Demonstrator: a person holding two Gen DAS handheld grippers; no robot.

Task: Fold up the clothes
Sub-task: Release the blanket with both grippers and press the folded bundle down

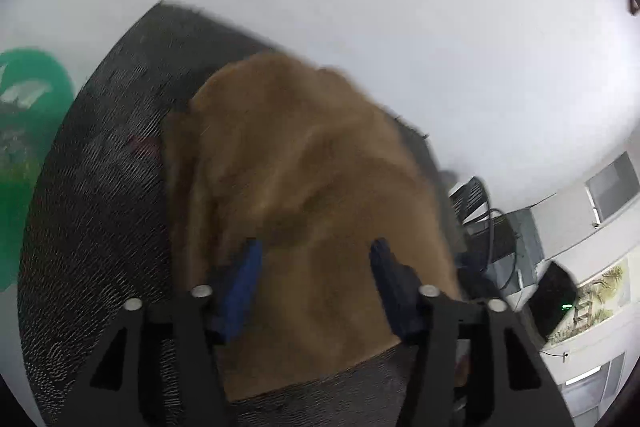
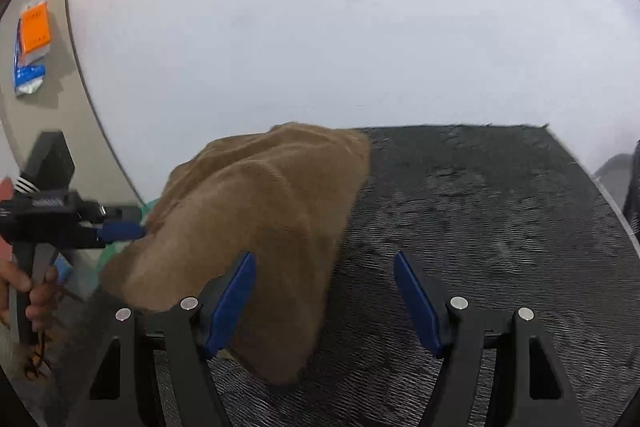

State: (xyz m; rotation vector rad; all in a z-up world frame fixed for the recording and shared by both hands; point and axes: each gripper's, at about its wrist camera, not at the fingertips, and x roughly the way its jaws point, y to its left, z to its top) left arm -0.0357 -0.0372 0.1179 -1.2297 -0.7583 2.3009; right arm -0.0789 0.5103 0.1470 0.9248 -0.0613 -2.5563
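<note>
step: mid-fold | brown garment point(image 1: 304, 195) bunched on dark mat point(image 2: 480, 207), under left tongs point(image 1: 316, 259), wide, gripping nothing | right tongs point(image 2: 324, 287) wide, empty, garment at their left | likely regrasp next

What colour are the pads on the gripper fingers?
Blue, on black fingers; the right gripper shows its pads best, in the right wrist view.
</note>
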